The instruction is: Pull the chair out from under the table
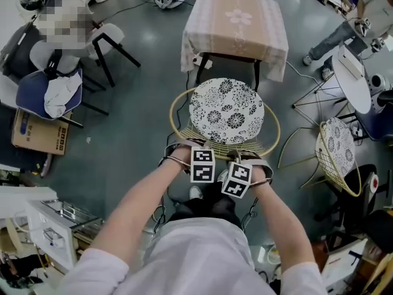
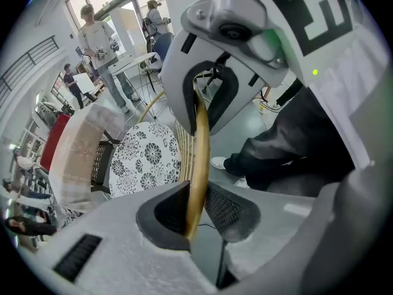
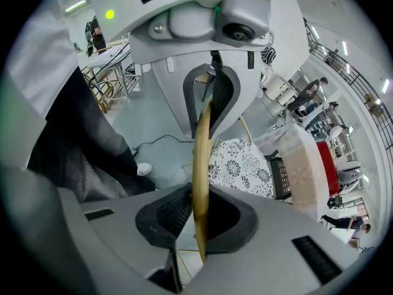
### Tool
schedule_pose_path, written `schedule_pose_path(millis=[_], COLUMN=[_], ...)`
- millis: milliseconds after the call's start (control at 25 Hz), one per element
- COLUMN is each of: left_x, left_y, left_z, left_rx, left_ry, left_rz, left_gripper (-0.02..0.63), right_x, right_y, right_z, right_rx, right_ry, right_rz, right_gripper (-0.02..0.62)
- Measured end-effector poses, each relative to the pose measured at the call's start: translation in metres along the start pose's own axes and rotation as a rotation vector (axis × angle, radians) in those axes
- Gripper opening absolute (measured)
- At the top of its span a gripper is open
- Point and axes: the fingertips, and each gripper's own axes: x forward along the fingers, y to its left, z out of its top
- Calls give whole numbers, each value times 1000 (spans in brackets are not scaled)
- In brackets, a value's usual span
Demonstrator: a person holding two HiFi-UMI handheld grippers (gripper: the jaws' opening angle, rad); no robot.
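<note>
Head view: a person stands over a round-backed chair on the grey floor, left tongs and right tongs side by side on the near curve of its golden rim. The chair's patterned cushion lies almost wholly clear of the cloth-covered bench, its far edge near the hanging cloth.

Left gripper view: the tongs are clamped on the golden rim, which runs straight through the two dark pads; the cushion and bench show beyond.

Right gripper view: these tongs likewise grip the rim between their pads, with the cushion and bench behind.
</note>
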Motion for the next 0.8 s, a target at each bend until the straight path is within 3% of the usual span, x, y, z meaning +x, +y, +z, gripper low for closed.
schedule_pose_path(millis=[280, 440, 520, 800], left_x=[1, 1, 1, -12], left_y=[-10, -9, -7, -6], left_z=[-1, 0, 1, 10], left_rx=[1, -15, -21, -203], left_ry=[-3, -18, -31, -148], left_rz=[1, 22, 48, 49], left_gripper=[74, 75, 75, 114], right_x=[-1, -1, 0, -13], right_y=[9, 7, 7, 4], right_z=[1, 1, -1, -2], right_rx=[23, 88, 135, 254], right_ry=[8, -6, -10, -46], right_rz=[5, -5, 3, -33], right_gripper=[44, 52, 99, 114])
